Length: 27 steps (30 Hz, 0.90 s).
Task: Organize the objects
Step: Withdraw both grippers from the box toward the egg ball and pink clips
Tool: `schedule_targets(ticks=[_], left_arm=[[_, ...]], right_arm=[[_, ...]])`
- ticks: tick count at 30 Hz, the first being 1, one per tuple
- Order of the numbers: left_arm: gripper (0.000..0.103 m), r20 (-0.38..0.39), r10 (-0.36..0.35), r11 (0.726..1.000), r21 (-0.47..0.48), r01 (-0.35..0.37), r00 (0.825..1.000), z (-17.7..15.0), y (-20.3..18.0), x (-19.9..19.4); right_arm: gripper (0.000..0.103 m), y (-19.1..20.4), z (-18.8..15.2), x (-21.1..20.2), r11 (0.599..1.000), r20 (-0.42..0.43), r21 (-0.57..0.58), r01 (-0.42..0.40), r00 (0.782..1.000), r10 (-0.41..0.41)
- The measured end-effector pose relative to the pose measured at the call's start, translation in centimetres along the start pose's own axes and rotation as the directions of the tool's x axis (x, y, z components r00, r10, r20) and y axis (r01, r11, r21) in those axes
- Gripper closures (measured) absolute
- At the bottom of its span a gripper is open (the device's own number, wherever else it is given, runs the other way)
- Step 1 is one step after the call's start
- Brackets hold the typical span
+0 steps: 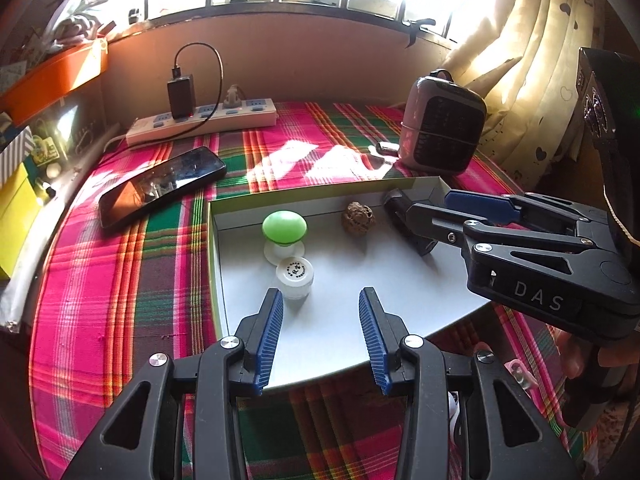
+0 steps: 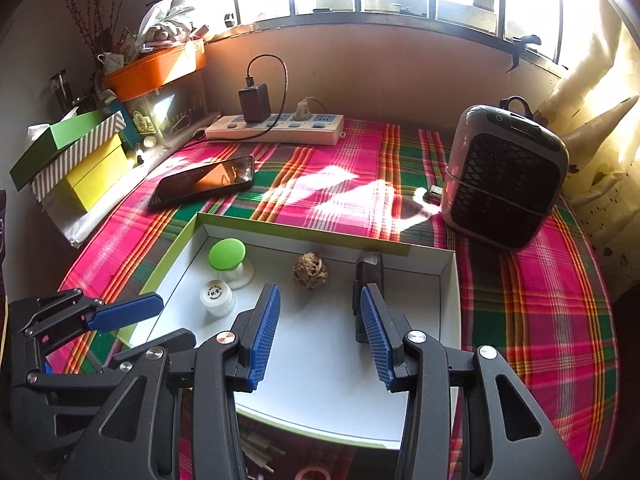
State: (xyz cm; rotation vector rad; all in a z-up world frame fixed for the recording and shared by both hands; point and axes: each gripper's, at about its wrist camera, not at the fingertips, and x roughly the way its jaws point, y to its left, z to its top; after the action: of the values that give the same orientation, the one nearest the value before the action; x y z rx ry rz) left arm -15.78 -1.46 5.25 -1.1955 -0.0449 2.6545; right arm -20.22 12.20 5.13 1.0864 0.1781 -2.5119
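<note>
Both grippers hover over the white tray (image 1: 248, 360), fingers spread with nothing between them. In the left wrist view the left gripper (image 1: 320, 338) sits low centre, the white jar (image 1: 295, 278) just above its left fingertip, touching the green knob (image 1: 284, 229). The brown ball (image 1: 358, 218) lies at centre frame. In the right wrist view the right gripper (image 2: 318, 332) stands below the ball, the dark block (image 2: 368, 276) just behind its right fingertip.

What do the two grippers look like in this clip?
Both match: black plastic scissor-style linkages with silver pivot bolts, each finger tipped with a ribbed blue pad. The left gripper shows this up close; the right gripper also carries white "DAS" lettering on its body. No sleeves or cables visible.
</note>
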Motion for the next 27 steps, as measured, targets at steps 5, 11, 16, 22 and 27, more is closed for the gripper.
schedule_targets(ticks=[5,11,16,22,27], left_arm=[[0.065,0.006,-0.001,1.0,-0.008,0.001,1.0,-0.7,0.0,-0.7],[0.065,0.024,-0.009,1.0,-0.014,0.01,1.0,-1.5,-0.2,-2.0],[0.065,0.027,-0.042,0.999,-0.002,0.042,0.999,-2.3,-1.0,-2.7],[0.065,0.008,-0.106,0.994,0.029,0.106,0.994,-3.5,-2.5,-3.2],[0.065,-0.021,-0.161,0.986,0.037,0.162,0.987,-4.6,-3.7,-3.3]], right_arm=[[0.059,-0.3,-1.1,-1.1,1.0,0.009,0.016,0.002,1.0,-0.002],[0.059,-0.8,-2.7,-2.6,0.999,0.021,0.028,0.016,1.0,-0.017],[0.059,-1.4,-4.5,-4.0,0.999,0.026,0.04,0.032,0.999,-0.033],[0.059,-2.3,-6.9,-5.6,0.997,0.026,0.058,0.057,0.998,-0.058],[0.054,-2.8,-9.0,-6.6,0.995,0.019,0.077,0.059,0.998,-0.061]])
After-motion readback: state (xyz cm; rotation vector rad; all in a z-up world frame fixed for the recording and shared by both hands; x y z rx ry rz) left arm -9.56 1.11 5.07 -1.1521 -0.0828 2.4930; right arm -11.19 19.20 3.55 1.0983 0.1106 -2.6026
